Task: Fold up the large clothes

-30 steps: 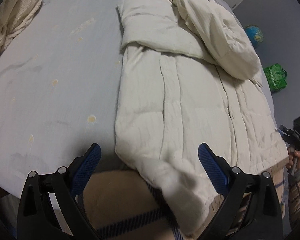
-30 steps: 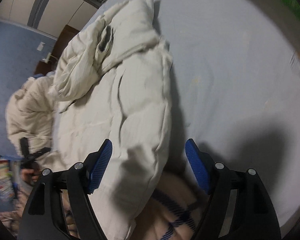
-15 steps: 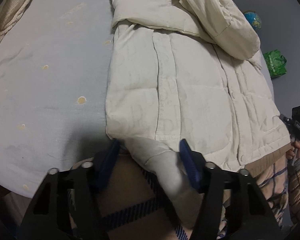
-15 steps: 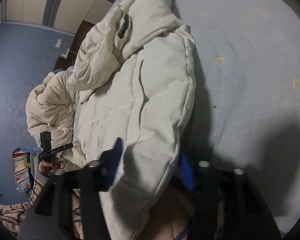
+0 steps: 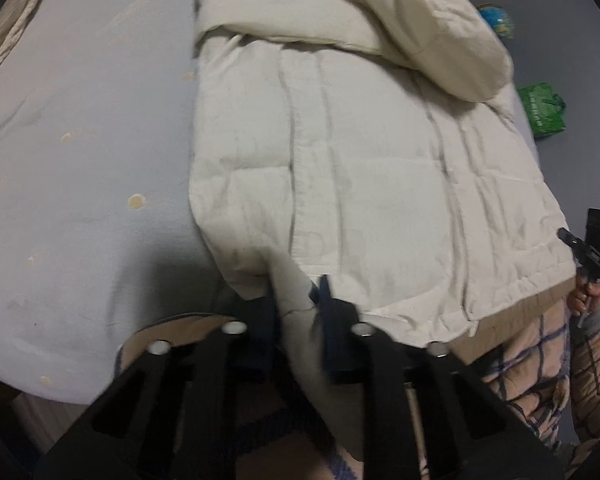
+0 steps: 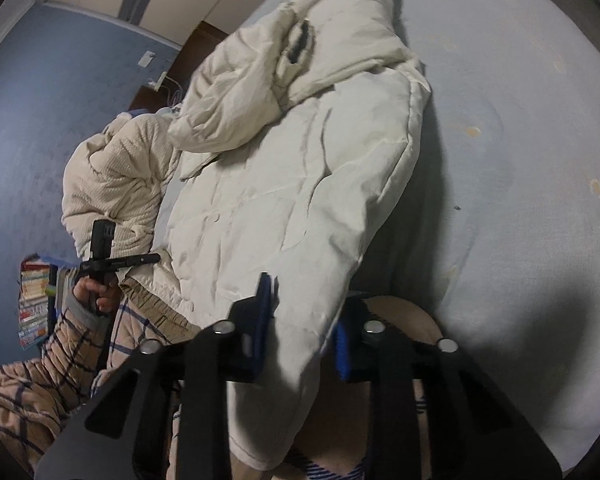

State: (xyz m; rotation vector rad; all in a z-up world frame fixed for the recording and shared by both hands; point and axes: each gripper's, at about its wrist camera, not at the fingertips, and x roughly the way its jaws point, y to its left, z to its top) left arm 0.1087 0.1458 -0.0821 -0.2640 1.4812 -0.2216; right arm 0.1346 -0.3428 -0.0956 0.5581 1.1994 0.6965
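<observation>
Item: cream quilted puffer jacket (image 5: 360,184), padded, stitched in panels, lying flat and lengthwise on the pale grey-blue bed sheet (image 5: 80,140). Its hem hangs off the near edge of the bed, towards the person; its collar and hood end points to the far edge. One bulky sleeve (image 5: 432,36) is laid across the upper body, which I judge to be a first fold already made. A snap placket runs down the front.

Left gripper (image 5: 296,304): black frame, blue pads, jaws drawn nearly together on a bunch of the hem at the jacket's left near corner. The fabric fills the gap, so the grip looks firm.

Right gripper (image 6: 302,320): same build, jaws closed onto a thicker wad of hem at one near corner, seen from its own camera; the padding keeps them somewhat wider apart. In the left wrist view this tool shows only as a handle in a hand (image 5: 588,296) by the right near corner, so which corner it holds cannot be settled.

Reason for hold, as I judge it: both near corners are pinched so the hem can be lifted and carried up towards the collar, halving the length.

Surroundings: small tan spots on the sheet (image 5: 136,201); a cream knitted blanket (image 6: 116,184) heaped at the bed's side edge; plaid clothing on the person (image 6: 28,376); a green bag (image 5: 542,110) and a small globe (image 5: 496,24) on the floor beyond the far side edge; a stack of books (image 6: 34,300) on the floor.
</observation>
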